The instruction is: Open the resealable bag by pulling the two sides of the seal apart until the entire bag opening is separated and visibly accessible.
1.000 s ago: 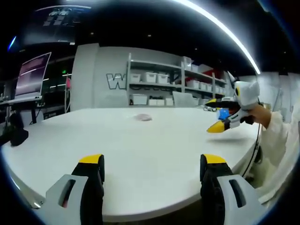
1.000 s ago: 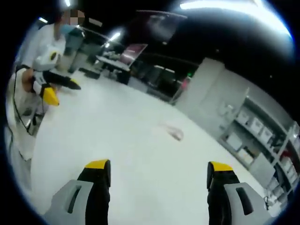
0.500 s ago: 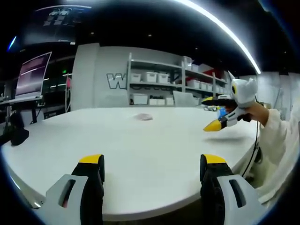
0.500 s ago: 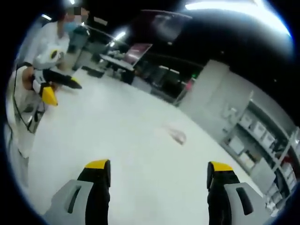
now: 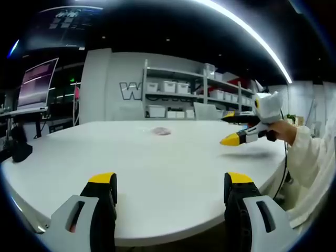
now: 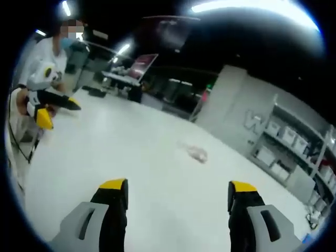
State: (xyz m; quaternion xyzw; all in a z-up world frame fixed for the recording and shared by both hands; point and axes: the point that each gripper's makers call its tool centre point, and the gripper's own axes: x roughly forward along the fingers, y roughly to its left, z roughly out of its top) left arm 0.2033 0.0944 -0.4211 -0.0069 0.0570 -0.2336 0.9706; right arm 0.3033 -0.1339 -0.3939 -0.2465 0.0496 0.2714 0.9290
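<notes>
While the bag (image 5: 160, 131) is lying untouched mid-table (image 5: 157, 173), well ahead, we're holding both the left gripper (image 5: 169, 181) and right gripper (image 6: 177, 187) spread wide and empty, so we're judging this as approach, with each next needing one seal side.

A broad white table with a smooth matte top and a rounded edge (image 5: 157, 210) spreads out ahead of both tools, its surface also seen in the right gripper view (image 6: 105, 152). A small crumpled clear plastic resealable bag with a pinkish tint (image 5: 161, 131) lies flat on it, well ahead of the left tool's jaws and roughly centred between them. In the right gripper view the bag (image 6: 197, 154) sits far beyond the jaw tips, slightly toward the right one.
</notes>
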